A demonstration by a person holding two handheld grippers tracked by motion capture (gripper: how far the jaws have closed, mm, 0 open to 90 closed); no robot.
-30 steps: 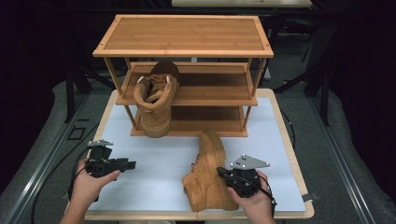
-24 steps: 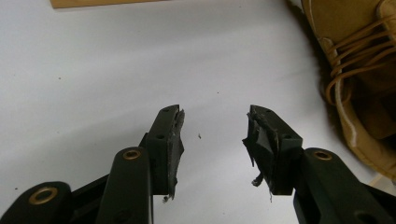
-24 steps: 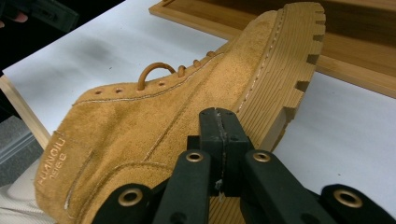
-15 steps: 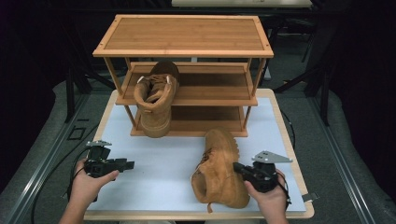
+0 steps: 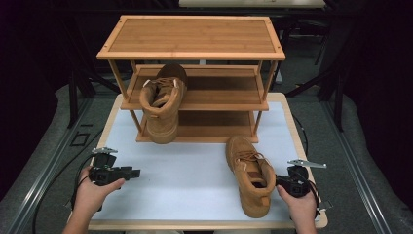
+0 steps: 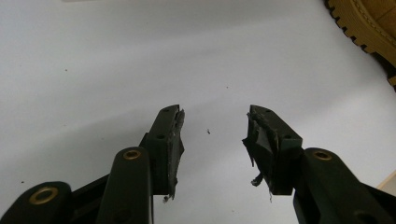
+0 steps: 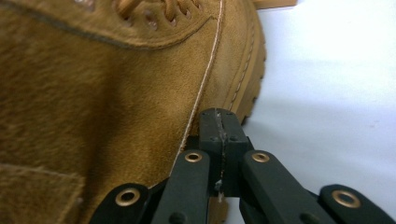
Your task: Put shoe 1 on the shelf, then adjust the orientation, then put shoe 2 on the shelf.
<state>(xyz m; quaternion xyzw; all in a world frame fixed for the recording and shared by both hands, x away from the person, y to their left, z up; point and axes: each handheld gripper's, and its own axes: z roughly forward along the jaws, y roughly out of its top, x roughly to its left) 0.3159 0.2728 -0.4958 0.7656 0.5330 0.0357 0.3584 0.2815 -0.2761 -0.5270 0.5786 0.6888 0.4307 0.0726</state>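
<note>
Boot (image 5: 249, 175) turned upright — white tabletop (image 5: 185, 175), dark room.

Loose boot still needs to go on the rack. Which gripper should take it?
Right. The right gripper, jaws shut, sits against the side of the loose boot. The left gripper, jaws open, hangs over bare white mat, well apart from it.
</note>
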